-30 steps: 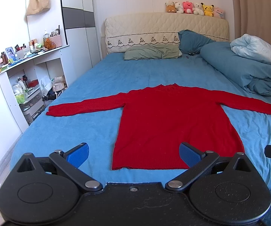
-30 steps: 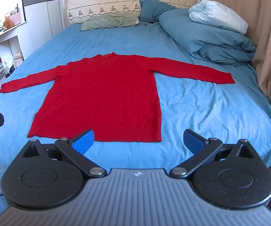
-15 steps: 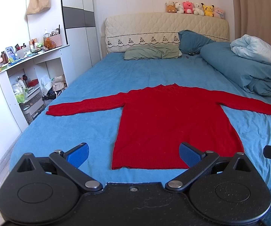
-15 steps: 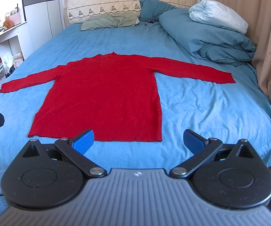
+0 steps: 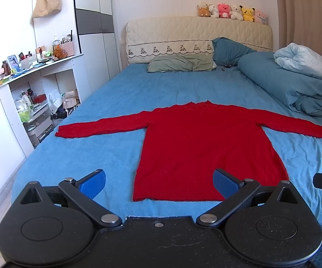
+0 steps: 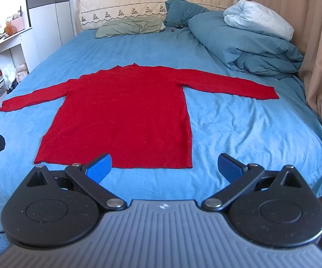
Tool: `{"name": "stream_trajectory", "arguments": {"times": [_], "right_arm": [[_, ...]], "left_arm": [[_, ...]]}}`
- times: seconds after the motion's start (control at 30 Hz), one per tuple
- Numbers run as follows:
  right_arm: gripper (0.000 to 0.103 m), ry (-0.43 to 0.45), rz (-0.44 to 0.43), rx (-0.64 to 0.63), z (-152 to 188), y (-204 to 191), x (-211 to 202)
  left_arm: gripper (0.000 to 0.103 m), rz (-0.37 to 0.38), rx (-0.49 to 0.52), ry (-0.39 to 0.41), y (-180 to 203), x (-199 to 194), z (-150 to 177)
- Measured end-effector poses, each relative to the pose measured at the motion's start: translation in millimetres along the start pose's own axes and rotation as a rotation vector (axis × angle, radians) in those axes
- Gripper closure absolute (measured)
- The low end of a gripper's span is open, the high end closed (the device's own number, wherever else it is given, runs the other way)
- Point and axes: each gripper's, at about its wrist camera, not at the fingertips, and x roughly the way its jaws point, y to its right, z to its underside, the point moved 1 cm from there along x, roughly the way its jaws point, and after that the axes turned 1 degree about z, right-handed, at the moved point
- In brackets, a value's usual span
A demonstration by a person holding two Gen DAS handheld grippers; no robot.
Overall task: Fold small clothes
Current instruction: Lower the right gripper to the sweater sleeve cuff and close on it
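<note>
A red long-sleeved sweater (image 5: 205, 147) lies flat on the blue bed, sleeves spread to both sides, hem toward me. It also shows in the right wrist view (image 6: 125, 116). My left gripper (image 5: 159, 182) is open and empty, held above the bed's near edge over the hem's left corner. My right gripper (image 6: 164, 167) is open and empty, held near the hem's right corner. Neither touches the sweater.
A rolled blue duvet (image 6: 246, 42) and a pale one (image 6: 259, 20) lie along the right side. Pillows (image 5: 181, 63) lie at the headboard. A white shelf unit (image 5: 33, 93) with clutter stands left of the bed. Curtains (image 6: 317, 44) hang at the right.
</note>
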Motion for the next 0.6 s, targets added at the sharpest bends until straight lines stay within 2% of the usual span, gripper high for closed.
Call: {"name": "stream_trajectory", "arguments": {"times": [0.37,0.6], "right_arm": [[0.0,0.032,-0.002,0.008,-6,0,-12],[0.0,0.096,0.052,0.064,-46,32,-15]], "left_arm": [[0.0,0.002,0.003,0.042,2,-14,-11],[0.0,0.083,0.003,0.143,18,-5,-71]]}}
